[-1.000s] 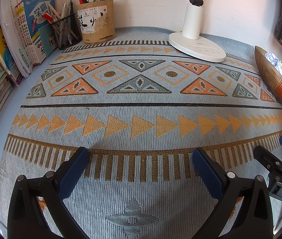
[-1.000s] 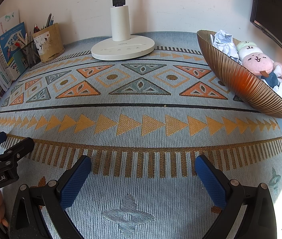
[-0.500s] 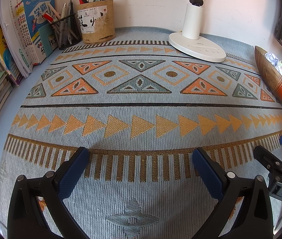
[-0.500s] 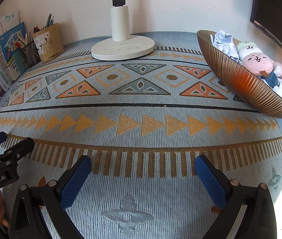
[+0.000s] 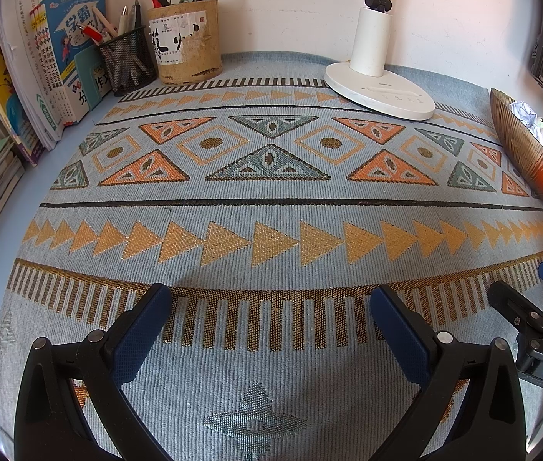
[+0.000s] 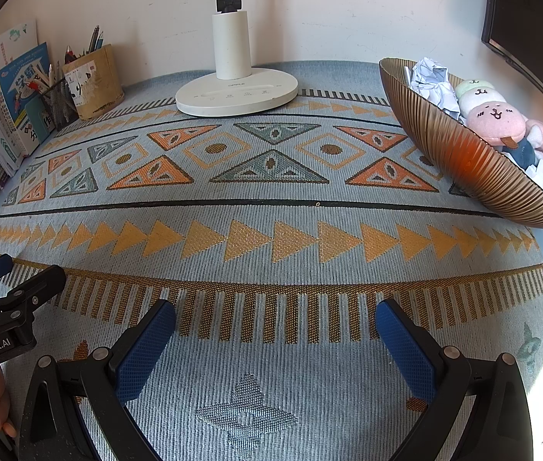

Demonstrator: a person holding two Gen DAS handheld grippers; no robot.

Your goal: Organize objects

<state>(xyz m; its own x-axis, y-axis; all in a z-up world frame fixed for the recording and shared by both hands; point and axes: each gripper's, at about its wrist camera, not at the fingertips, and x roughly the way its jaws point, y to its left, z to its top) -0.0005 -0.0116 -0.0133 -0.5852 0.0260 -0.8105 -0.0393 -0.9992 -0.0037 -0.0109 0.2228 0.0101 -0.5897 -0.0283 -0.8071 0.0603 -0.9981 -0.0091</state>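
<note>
Woven mat point(image 5: 271, 211) lies beneath both grippers' jaws, spread wide and holding nothing.

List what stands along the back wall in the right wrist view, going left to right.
Upright books → black mesh pen cup → tan pen holder → white lamp base → ribbed brown bowl holding crumpled paper and a pink plush toy.

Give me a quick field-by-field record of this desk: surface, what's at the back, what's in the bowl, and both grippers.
surface: patterned mat
back left: books, mesh pen cup, cylindrical pen holder
back centre: white lamp base
right side: ribbed bowl holding crumpled paper and plush toys
left gripper: open, empty
right gripper: open, empty
</note>
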